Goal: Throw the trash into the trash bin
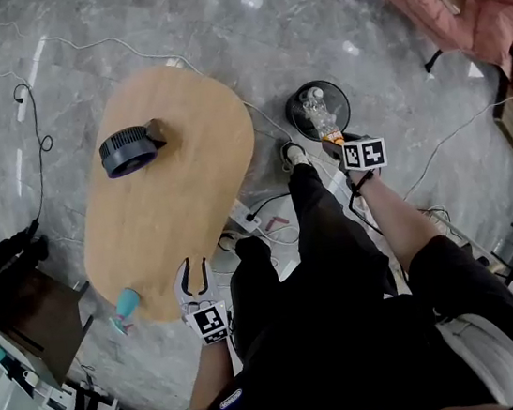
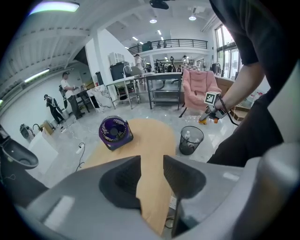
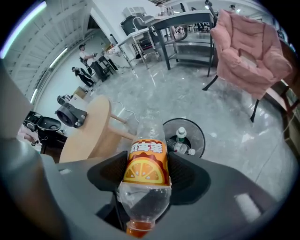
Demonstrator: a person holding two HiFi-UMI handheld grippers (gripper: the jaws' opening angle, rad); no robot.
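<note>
Bottle carried toward bin; drop judged pending.
The bottle is clamped in the right tool, cap nearest, pointed at the trash bin just beyond for release. The left tool is kept apart, empty, over the table.

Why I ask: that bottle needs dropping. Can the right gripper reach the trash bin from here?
Probably yes: the right gripper, shut on the bottle, hangs close by the trash bin, whose open mouth faces up with nothing between them.
</note>
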